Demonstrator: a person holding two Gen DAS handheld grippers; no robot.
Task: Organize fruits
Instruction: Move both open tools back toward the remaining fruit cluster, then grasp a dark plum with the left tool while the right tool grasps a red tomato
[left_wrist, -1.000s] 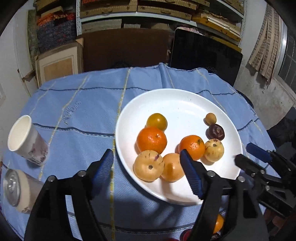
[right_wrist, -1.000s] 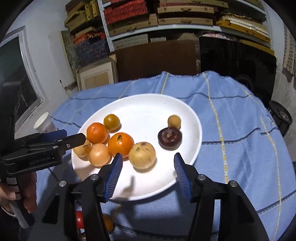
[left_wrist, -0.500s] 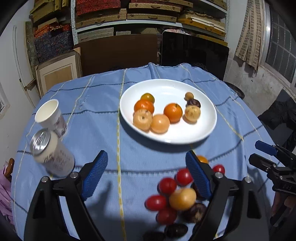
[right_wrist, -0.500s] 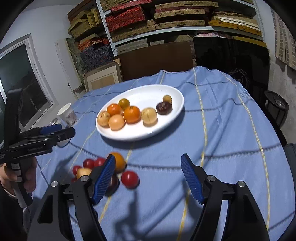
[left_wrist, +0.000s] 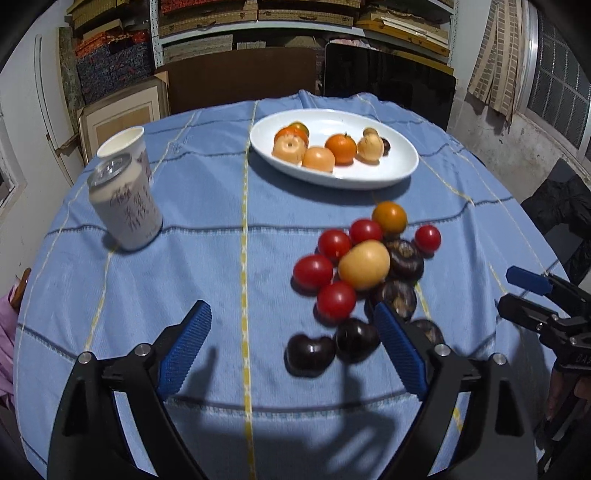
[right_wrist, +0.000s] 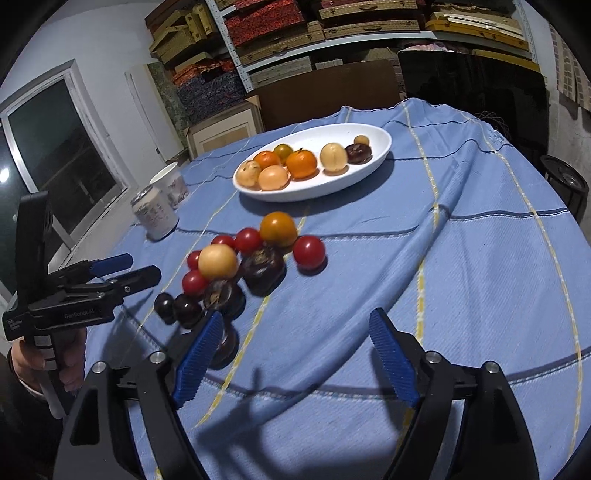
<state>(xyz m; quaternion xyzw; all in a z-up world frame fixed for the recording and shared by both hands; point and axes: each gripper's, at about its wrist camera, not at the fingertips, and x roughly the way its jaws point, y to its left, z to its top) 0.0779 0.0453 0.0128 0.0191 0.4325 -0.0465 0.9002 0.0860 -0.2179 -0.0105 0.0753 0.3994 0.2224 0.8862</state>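
Note:
A white oval plate (left_wrist: 402, 166) (right_wrist: 376, 155) at the far side of the blue cloth holds oranges, yellow and dark fruits. A loose pile lies nearer: red tomatoes (left_wrist: 313, 271) (right_wrist: 309, 252), a yellow fruit (left_wrist: 364, 264) (right_wrist: 218, 262), an orange fruit (left_wrist: 389, 218) (right_wrist: 278, 229) and dark fruits (left_wrist: 310, 354) (right_wrist: 263, 269). My left gripper (left_wrist: 291, 349) is open and empty, above the cloth before the pile. My right gripper (right_wrist: 295, 358) is open and empty, right of the pile.
A drink can (left_wrist: 125, 206) (right_wrist: 155, 216) and a paper cup (left_wrist: 123, 142) (right_wrist: 170, 182) stand at the table's left. Shelves, boxes and a dark chair back stand behind the table. The other gripper shows at each view's side edge.
Both grippers have pulled back from over the plate toward the table's near edge. The loose fruit pile, the can and the cup have come into view.

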